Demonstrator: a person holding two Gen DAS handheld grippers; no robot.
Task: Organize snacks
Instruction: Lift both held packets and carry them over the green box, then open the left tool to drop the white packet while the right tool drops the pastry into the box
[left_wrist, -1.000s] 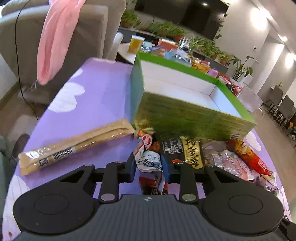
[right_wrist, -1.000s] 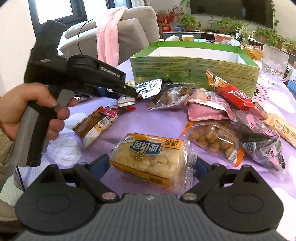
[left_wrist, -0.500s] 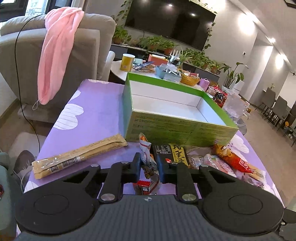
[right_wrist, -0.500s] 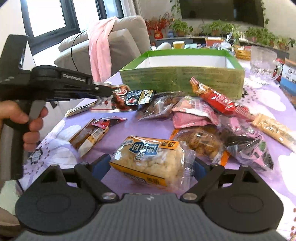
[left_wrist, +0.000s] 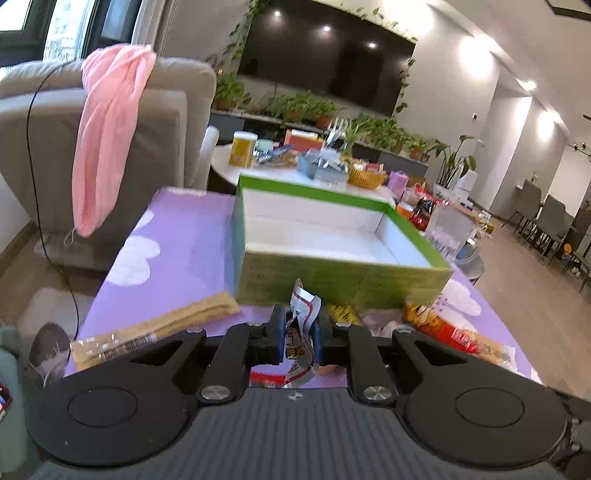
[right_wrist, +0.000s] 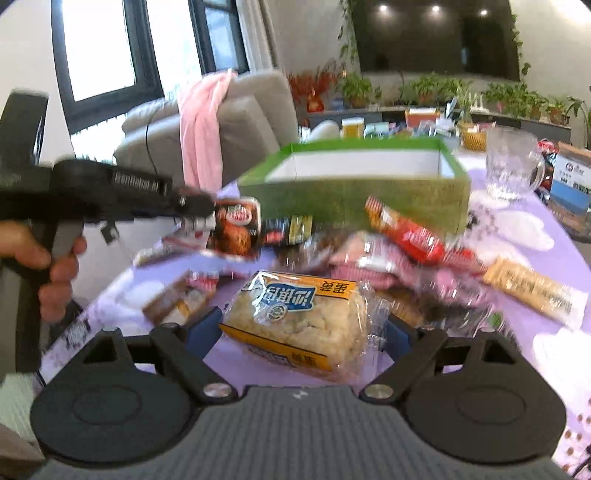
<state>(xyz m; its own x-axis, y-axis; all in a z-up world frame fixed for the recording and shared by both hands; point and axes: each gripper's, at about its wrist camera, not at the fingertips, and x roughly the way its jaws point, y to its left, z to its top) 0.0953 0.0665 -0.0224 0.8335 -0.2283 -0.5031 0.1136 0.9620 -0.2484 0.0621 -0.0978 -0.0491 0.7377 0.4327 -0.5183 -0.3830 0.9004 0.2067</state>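
Plastic-wrapped cake (right_wrist: 299, 319) pinched by right gripper (right_wrist: 304, 332)

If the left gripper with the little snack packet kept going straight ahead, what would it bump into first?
Probably the near wall of the green box. The left gripper points straight at it, holding the snack packet, though the gripper's height is hard to judge.

Lower part of crinkled white-and-red snack packet (left_wrist: 301, 334) hidden between left gripper (left_wrist: 299, 338) pads. Print on green cardboard box (right_wrist: 369, 195) smeared by motion blur. Pile of loose foil snack bags (right_wrist: 373, 254) blurred, labels unreadable. Far edge of clear-wrapped yellow sponge cake (right_wrist: 299, 319) blurred; its sides covered by right gripper (right_wrist: 301, 332) pads.
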